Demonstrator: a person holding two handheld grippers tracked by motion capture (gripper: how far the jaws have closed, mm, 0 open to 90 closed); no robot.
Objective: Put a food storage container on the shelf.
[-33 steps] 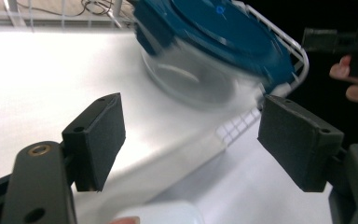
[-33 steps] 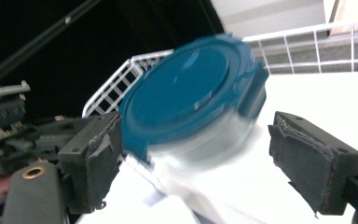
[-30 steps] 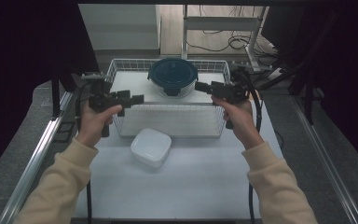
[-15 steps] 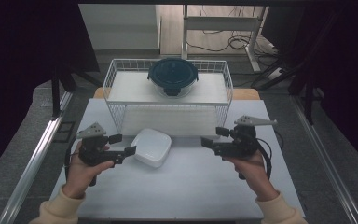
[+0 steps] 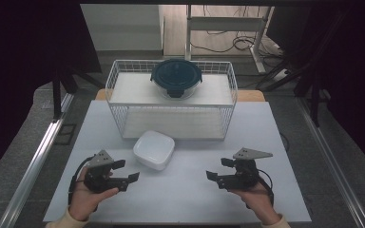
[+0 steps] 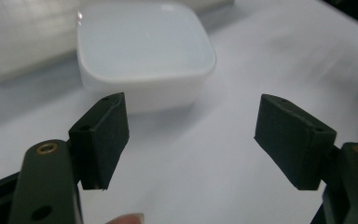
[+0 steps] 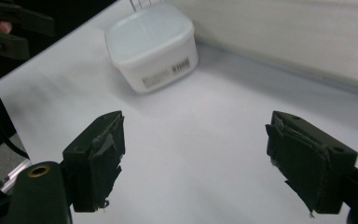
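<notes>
A white square container (image 5: 154, 149) with rounded corners rests on the white table (image 5: 180, 199), just in front of the wire rack. My left gripper (image 5: 127, 171) hovers low at the front left, a short way from the container's near left corner, pointing right. Its jaws stand open and have just been closing slightly, with nothing between them. In the left gripper view the container (image 6: 144, 51) lies beyond the left gripper (image 6: 191, 109). My right gripper (image 5: 217, 168) is at the front right, open, pointing left. The right gripper view has the container (image 7: 151, 44) far ahead of the right gripper (image 7: 196, 121).
A white wire rack (image 5: 171, 102) stands at the back of the table. On its upper shelf sits a round bowl with a dark lid (image 5: 176, 77). A metal rail (image 5: 35, 161) runs along the table's left side. Bare tabletop lies between the two grippers.
Both hands have come down from in front of the rack and back toward the table's near edge. The grippers now sit low over the table, on either side of the container.
</notes>
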